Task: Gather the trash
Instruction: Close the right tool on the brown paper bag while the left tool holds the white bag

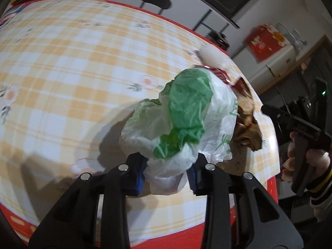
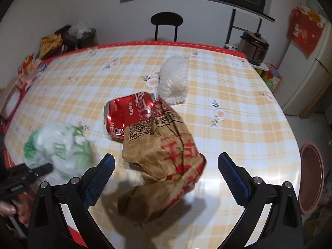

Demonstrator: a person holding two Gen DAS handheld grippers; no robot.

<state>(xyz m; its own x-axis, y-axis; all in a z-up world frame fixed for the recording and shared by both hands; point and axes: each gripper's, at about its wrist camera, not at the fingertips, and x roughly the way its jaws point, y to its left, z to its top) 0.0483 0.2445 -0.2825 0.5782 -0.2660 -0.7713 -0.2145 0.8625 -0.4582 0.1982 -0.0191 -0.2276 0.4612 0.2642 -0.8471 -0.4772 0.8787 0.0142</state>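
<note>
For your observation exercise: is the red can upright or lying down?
Lying on its side and dented: the red can rests lengthwise on the tablecloth, beside the brown paper bag.

- Indoor light is moderate and comes from overhead, with soft glare on the glossy checked surface (image 2: 228,87).
- Dark shadows pool under the crumpled paper bag (image 2: 164,161).
- The plastic bag (image 2: 60,145) is motion-blurred.
- Fisheye bending darkens the corners.

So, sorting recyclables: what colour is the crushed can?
Red with white lettering; the crushed can shows best in the right wrist view.
</note>
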